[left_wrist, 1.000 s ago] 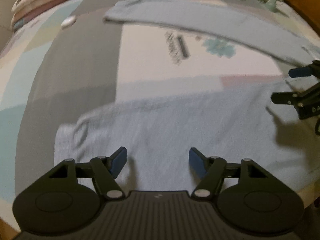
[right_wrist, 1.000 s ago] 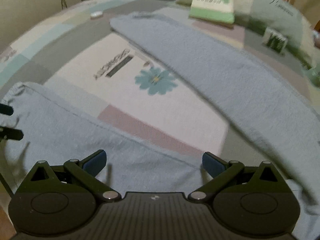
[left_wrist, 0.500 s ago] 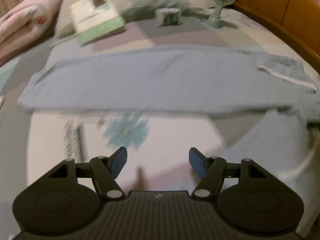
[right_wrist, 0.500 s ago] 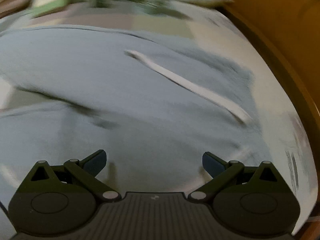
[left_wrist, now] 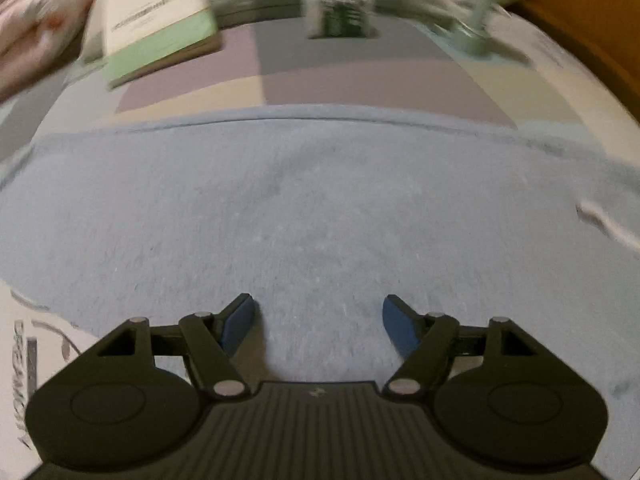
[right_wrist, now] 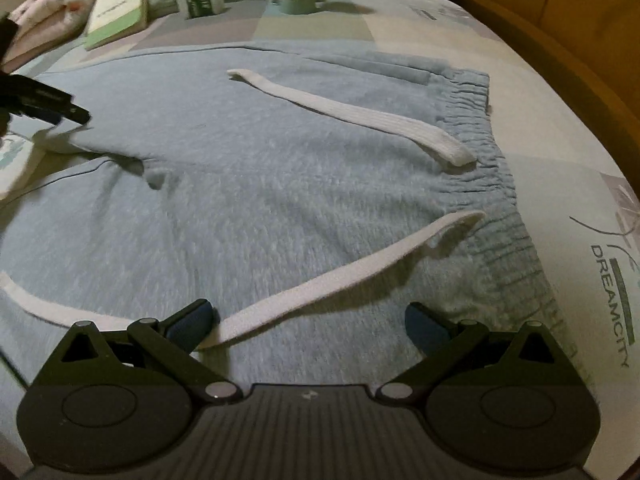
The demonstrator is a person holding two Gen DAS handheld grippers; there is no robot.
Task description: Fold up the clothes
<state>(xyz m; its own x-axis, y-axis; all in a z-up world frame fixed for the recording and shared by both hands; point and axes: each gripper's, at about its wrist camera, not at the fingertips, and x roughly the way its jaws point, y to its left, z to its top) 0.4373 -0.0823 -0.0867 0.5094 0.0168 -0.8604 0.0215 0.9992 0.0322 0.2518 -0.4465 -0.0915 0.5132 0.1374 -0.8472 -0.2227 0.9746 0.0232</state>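
Hand-held grippers [left_wrist: 318, 322] [right_wrist: 308, 326] angled down, jaws apart, over sweatpants [right_wrist: 256, 184].

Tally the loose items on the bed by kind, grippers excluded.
Light blue fleece sweatpants with white drawstring: 1
Green and white paperback book: 1
Small white and green box: 1
Pale green desk fan, base only in view: 1
Pink folded blanket: 1
Total: 5
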